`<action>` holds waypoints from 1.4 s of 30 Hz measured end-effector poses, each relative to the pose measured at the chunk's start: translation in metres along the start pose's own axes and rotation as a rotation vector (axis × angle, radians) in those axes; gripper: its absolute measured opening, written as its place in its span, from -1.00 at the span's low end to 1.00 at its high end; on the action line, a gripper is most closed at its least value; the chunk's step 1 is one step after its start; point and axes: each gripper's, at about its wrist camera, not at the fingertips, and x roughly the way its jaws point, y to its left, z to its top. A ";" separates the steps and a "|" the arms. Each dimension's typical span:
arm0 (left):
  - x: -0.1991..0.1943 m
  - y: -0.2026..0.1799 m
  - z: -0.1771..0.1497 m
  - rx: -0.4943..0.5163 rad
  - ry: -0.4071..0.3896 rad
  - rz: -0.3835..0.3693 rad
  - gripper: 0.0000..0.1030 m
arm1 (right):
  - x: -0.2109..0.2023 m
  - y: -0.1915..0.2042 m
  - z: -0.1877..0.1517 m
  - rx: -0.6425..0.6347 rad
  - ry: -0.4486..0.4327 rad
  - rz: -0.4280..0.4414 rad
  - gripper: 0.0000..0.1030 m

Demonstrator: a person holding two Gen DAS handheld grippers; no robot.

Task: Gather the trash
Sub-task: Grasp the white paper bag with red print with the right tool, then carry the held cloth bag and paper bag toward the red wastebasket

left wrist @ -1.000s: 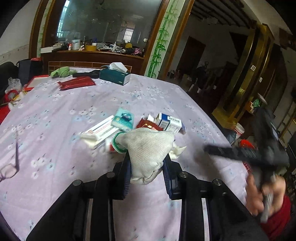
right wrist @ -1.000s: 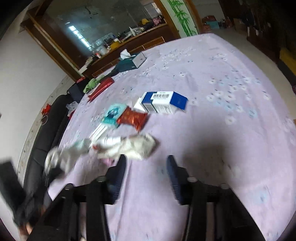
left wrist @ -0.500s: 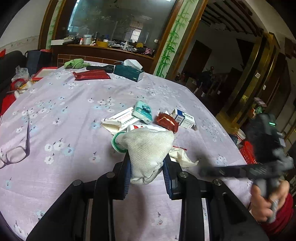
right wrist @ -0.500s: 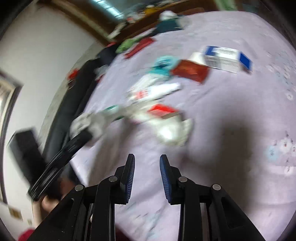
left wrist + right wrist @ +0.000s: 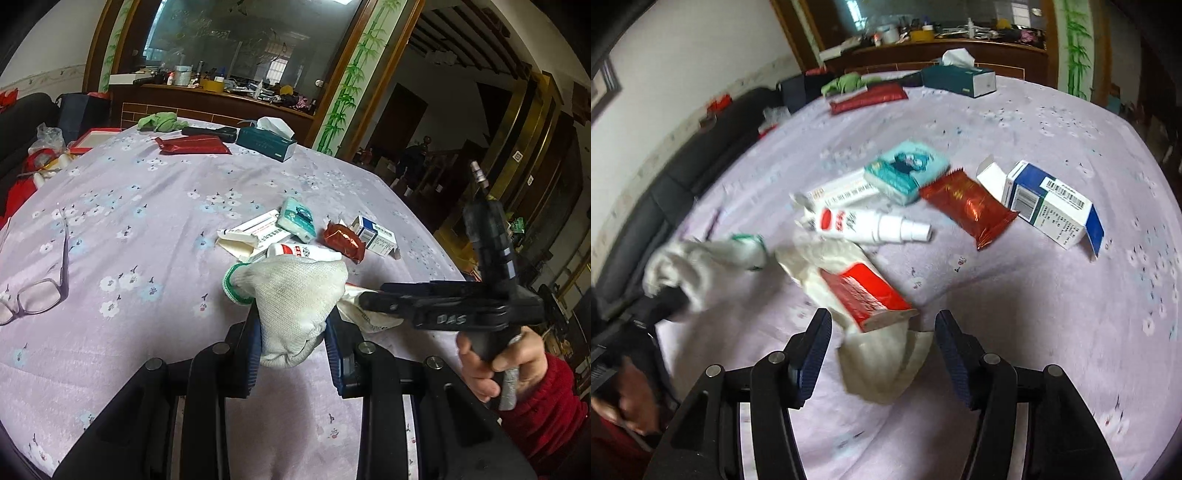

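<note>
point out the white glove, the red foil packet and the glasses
white glove (image 5: 295,295), left wrist view, on its knit palm
red foil packet (image 5: 967,205), right wrist view, on its middle
glasses (image 5: 38,299), left wrist view, on a lens

I am in a home. My big surface (image 5: 155,206) has a flowery purple cloth, a tissue box (image 5: 266,142) and glasses (image 5: 35,291), with a dark sofa (image 5: 665,184) and wooden cabinet (image 5: 207,99) nearby.

Table (image 5: 155,206) under lilac floral cloth. Centre: boxes (image 5: 1052,206), red packet (image 5: 967,205), spray bottle (image 5: 868,225), teal pack (image 5: 908,171). Twelve o'clock: tissue box (image 5: 266,142). Nine o'clock: glasses (image 5: 35,295).
</note>
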 end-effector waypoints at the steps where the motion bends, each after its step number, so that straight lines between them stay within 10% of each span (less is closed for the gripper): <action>1: 0.001 0.001 -0.001 -0.001 0.003 0.000 -0.43 | 0.004 0.001 -0.001 -0.014 0.007 0.001 0.23; 10: 0.005 -0.002 -0.004 0.012 0.004 0.011 -0.43 | -0.003 0.021 -0.016 0.000 -0.044 -0.042 -0.27; 25: 0.017 -0.071 -0.018 0.125 -0.025 -0.016 -0.43 | -0.089 -0.002 -0.081 0.266 -0.262 -0.150 -0.33; 42: 0.027 -0.109 -0.029 0.198 0.016 -0.009 -0.43 | -0.114 -0.016 -0.109 0.356 -0.299 -0.119 -0.33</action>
